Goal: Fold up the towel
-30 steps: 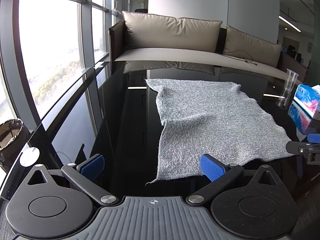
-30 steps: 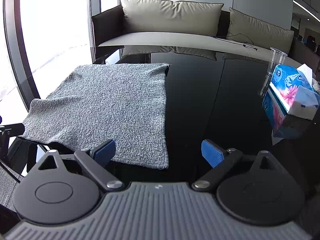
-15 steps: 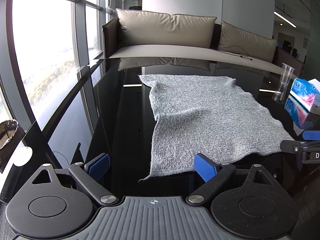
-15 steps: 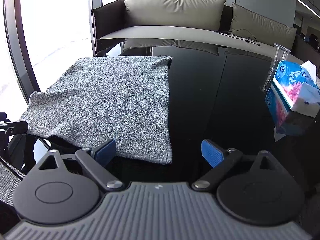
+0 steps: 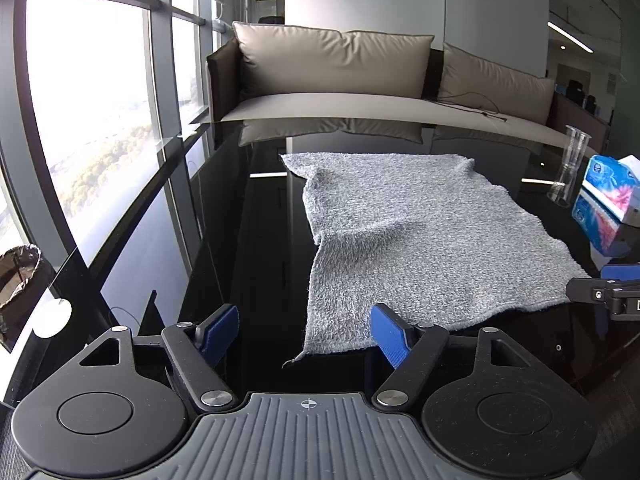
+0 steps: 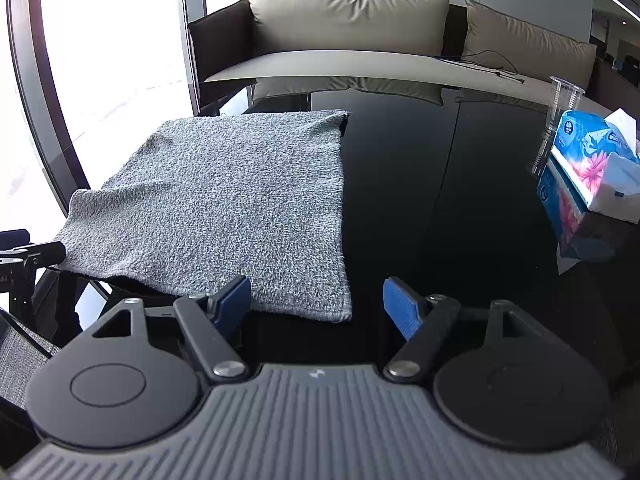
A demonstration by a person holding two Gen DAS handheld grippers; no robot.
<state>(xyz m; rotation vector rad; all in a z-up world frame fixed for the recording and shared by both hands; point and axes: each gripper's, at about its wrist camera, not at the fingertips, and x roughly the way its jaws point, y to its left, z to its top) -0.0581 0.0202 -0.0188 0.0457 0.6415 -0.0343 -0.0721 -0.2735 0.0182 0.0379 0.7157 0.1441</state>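
Note:
A grey fluffy towel (image 5: 420,232) lies spread on the black glossy table (image 5: 248,240), with a raised crease near its left edge. My left gripper (image 5: 306,332) sits at the towel's near left corner, which lies between its closing jaws; the blue pads (image 5: 390,334) do not press it. In the right wrist view the towel (image 6: 224,200) reaches the table's near edge. My right gripper (image 6: 316,304) straddles the near right corner, its jaws also closing without touching the cloth. Each gripper shows at the edge of the other's view.
A blue tissue box (image 6: 592,176) and a clear plastic cup (image 6: 560,100) stand at the table's right side. A beige sofa (image 5: 332,64) runs behind the table. Tall windows (image 5: 92,120) line the left, with a bin (image 5: 16,272) below.
The jaws of both grippers have narrowed around the towel's near corners. The towel lies as it did.

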